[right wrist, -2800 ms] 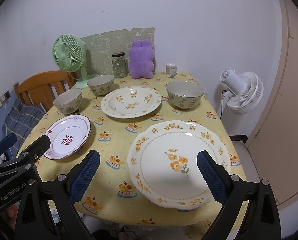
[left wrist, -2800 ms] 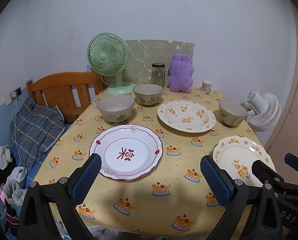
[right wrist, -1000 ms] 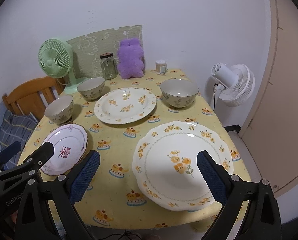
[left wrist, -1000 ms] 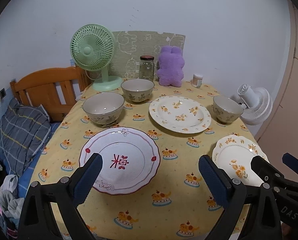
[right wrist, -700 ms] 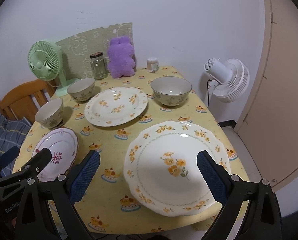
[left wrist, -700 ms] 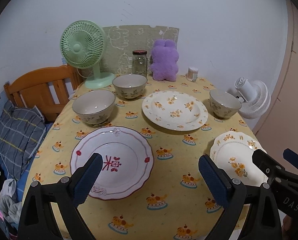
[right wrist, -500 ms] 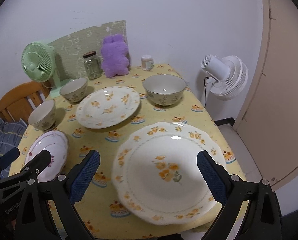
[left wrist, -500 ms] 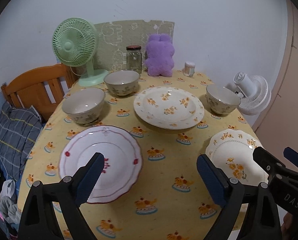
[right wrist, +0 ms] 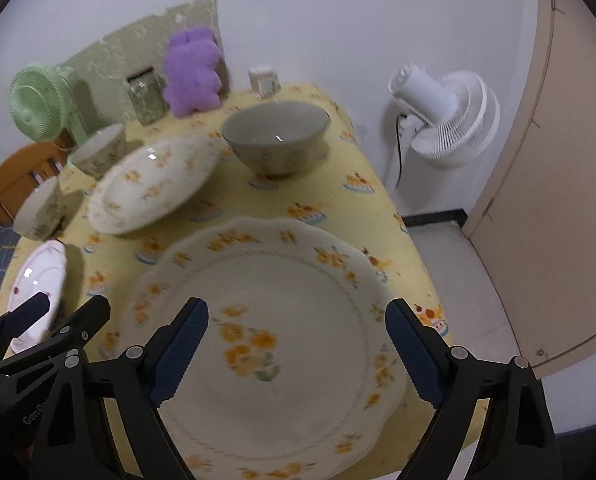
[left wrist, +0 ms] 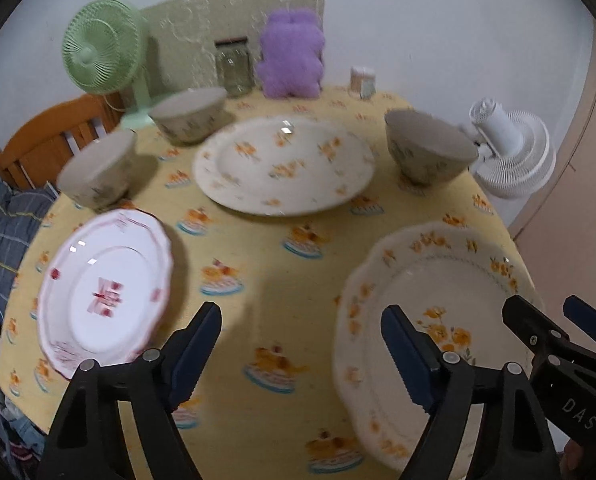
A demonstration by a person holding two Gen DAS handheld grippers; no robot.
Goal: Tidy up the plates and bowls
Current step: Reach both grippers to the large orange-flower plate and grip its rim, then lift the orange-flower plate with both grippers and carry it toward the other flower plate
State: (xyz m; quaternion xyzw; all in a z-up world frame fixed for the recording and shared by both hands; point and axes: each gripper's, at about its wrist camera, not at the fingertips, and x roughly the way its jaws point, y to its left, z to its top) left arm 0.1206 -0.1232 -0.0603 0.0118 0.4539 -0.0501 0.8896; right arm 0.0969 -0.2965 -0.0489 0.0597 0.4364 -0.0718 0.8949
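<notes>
The scalloped plate is seen lying on the yellow tablecloth beneath the right gripper, whose spread jaws are closing on nothing. The red-trimmed plate is left of the left gripper, likewise spread, closing, empty.

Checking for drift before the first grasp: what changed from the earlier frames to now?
Both grippers came forward and down over the table; the left gripper and right gripper jaws are closing, nothing between them yet. The scalloped plate looms larger under the right. No plate or bowl moved.
</notes>
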